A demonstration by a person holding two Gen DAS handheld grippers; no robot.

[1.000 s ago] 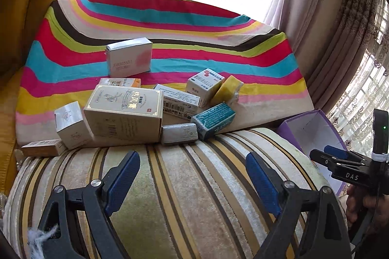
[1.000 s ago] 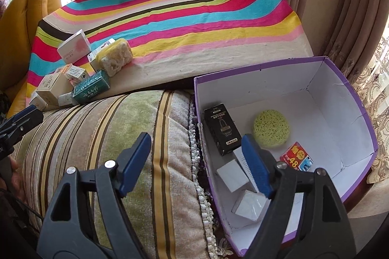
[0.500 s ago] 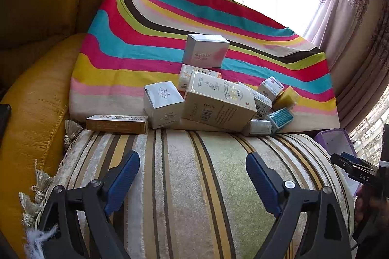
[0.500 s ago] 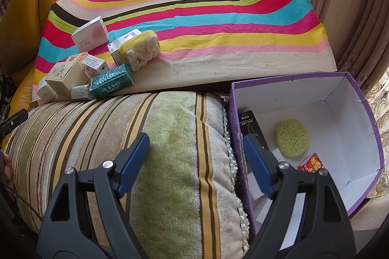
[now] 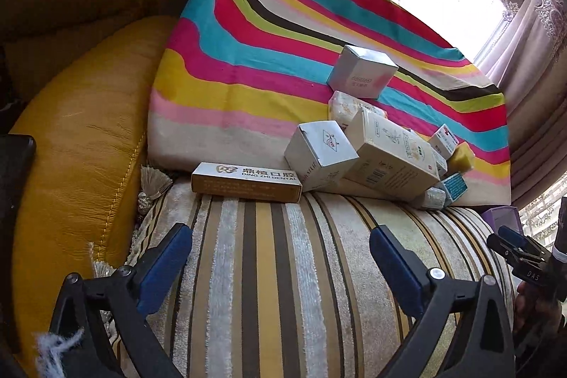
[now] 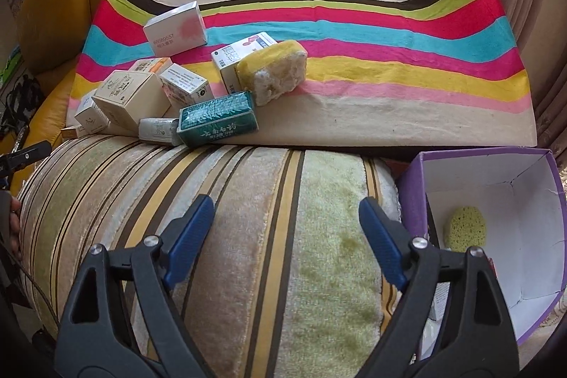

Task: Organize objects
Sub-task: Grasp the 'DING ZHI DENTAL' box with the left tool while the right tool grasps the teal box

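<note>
A pile of small cartons lies on a striped cloth beyond a striped cushion. In the left wrist view a long gold dental box (image 5: pixel 246 182) lies nearest, with a white carton (image 5: pixel 319 154) and a large cream box (image 5: pixel 393 154) behind it. My left gripper (image 5: pixel 280 266) is open and empty over the cushion. In the right wrist view a green box (image 6: pixel 218 119), a yellow sponge (image 6: pixel 273 71) and a white-pink box (image 6: pixel 175 28) show. My right gripper (image 6: pixel 285 239) is open and empty. A purple box (image 6: pixel 496 179) at the right holds a round green sponge (image 6: pixel 464 227).
A yellow leather armchair (image 5: pixel 81 129) stands at the left of the cloth. The striped cushion (image 6: pixel 248 218) fills the foreground under both grippers. Curtains (image 5: pixel 531 94) hang at the right. The right gripper also shows at the left wrist view's right edge (image 5: pixel 521 250).
My left gripper has swung left, bringing the gold dental box and armchair into view. My right gripper has swung left from over the purple box to over the cushion, facing the pile.
</note>
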